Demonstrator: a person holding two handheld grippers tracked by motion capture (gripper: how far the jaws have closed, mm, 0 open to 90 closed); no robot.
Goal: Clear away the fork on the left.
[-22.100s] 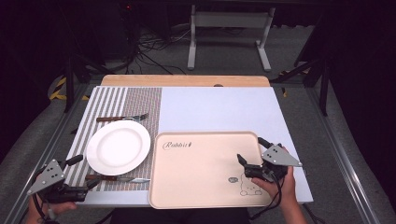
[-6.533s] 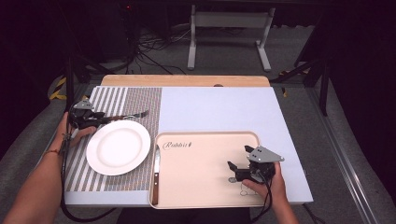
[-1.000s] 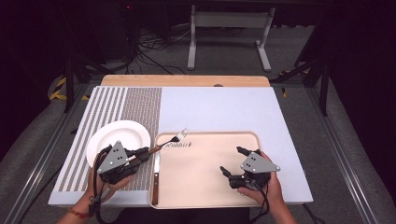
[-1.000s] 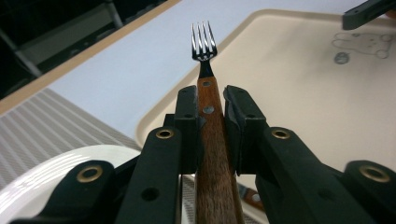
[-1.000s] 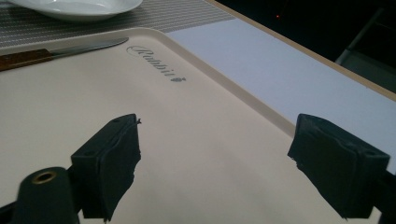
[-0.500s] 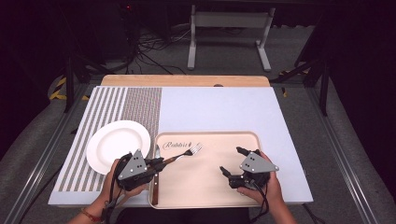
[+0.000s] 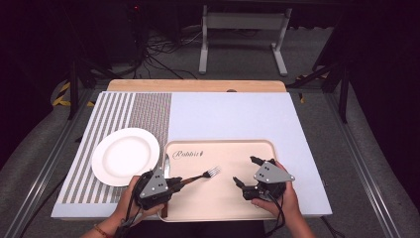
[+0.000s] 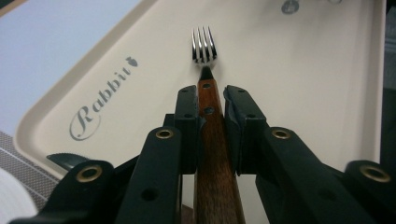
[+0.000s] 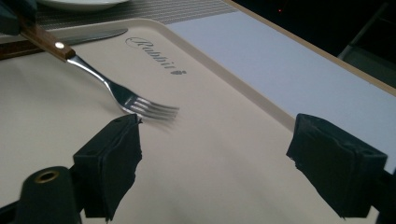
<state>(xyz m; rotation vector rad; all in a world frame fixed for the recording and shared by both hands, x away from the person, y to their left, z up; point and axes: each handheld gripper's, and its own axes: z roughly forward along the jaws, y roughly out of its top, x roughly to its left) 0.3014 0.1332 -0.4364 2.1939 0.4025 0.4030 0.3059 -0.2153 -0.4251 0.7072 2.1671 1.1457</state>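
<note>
My left gripper (image 7: 174,182) clamps the one fork (image 7: 204,175) by its wooden handle, tines over the tray (image 7: 220,148); my right gripper (image 7: 246,172) sits open above it. Around: one knife (image 7: 166,163) along the tray's left edge, one white plate (image 7: 125,155) on the striped mat (image 7: 126,106).
</note>
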